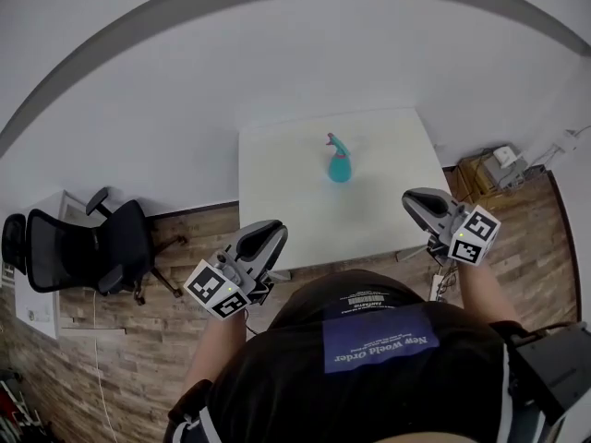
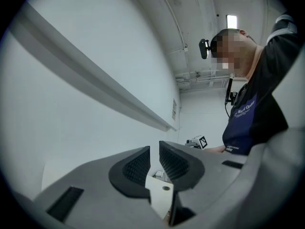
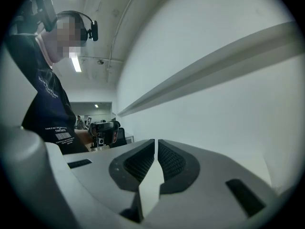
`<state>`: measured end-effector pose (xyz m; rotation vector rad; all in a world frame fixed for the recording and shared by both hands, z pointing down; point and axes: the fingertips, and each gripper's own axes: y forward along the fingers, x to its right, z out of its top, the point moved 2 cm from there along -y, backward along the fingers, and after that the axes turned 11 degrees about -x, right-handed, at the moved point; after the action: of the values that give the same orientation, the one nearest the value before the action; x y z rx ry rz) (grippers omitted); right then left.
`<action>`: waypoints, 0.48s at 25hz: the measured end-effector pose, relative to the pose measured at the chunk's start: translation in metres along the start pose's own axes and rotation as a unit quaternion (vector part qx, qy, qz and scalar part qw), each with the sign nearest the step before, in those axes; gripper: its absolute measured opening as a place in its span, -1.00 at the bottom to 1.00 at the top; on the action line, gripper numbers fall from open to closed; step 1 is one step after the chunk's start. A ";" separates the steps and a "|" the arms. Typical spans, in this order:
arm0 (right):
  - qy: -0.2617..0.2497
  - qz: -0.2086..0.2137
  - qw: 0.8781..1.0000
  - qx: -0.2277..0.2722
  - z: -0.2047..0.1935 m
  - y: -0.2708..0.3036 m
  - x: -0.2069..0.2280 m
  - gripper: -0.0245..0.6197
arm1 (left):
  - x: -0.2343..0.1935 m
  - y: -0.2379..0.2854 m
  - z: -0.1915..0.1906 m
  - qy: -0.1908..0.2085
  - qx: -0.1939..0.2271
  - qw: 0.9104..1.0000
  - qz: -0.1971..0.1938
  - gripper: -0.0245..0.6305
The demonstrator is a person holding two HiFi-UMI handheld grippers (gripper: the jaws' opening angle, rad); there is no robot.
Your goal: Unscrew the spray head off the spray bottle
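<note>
A teal spray bottle [image 1: 339,166] with a pink and teal spray head [image 1: 333,141] stands upright on the white table [image 1: 286,201], toward its far middle. Both grippers hang well short of it, near the person's body at the table's near edge. In the head view my left gripper [image 1: 268,233] is at the table's near left corner and my right gripper [image 1: 417,199] at its near right edge. Each gripper's own view shows my left gripper [image 2: 154,152] and my right gripper [image 3: 156,146] shut with nothing between the pads, both facing a pale wall. The bottle shows in neither gripper view.
A black office chair [image 1: 92,245] stands on the wood floor left of the table, beside a white cabinet [image 1: 35,298]. A cardboard box [image 1: 489,170] with small items sits on the floor at the right. The wall runs just behind the table.
</note>
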<state>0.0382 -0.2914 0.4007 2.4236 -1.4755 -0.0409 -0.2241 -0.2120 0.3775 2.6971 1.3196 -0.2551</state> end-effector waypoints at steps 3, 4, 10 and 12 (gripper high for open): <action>0.010 -0.013 1.000 -0.008 0.001 0.026 -0.001 -0.94 | -0.030 -0.006 -0.003 -0.008 -0.007 1.000 -0.016 -0.77; 0.012 -0.015 1.000 -0.013 0.000 0.033 -0.001 -0.94 | -0.040 -0.006 -0.004 -0.012 -0.008 1.000 -0.020 -0.77; 0.022 -0.020 0.999 -0.030 -0.002 0.056 0.011 -0.94 | -0.069 0.001 -0.010 -0.020 -0.018 0.999 -0.031 -0.77; 0.023 -0.017 0.999 -0.025 -0.001 0.059 0.016 -0.94 | -0.071 0.004 -0.012 -0.011 -0.026 0.999 -0.029 -0.77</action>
<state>-0.0046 -0.3302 0.4194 2.3946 -1.3965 -0.0278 -0.2623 -0.2667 0.4037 2.6101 1.3794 -0.2512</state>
